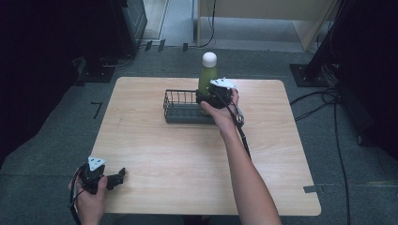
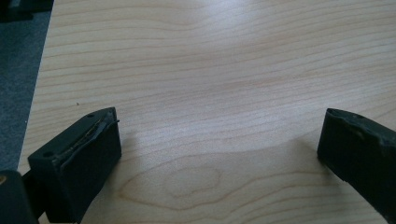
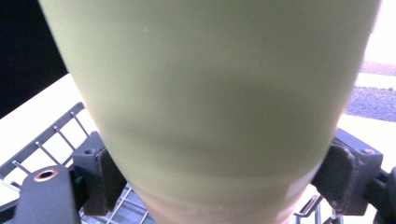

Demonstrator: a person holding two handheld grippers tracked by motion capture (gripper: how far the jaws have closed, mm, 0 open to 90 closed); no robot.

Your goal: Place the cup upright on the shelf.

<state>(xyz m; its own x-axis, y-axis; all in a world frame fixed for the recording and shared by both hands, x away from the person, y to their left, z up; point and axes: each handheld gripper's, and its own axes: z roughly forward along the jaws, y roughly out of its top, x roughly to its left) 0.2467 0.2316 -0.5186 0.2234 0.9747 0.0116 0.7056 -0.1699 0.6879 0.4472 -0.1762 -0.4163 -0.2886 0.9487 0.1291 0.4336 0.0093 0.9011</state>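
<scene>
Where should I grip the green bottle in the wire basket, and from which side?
Grip the green bottle around its round body below the white cap, coming level from the near right, as the right gripper does. It stands upright, and the basket walls hide its base.

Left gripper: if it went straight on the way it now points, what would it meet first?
The left gripper points along the bare wooden table, low over it, jaws open and empty. The way looks free as far as the left gripper view shows. The wire basket and green bottle seem off that line, though depth is unclear.
</scene>
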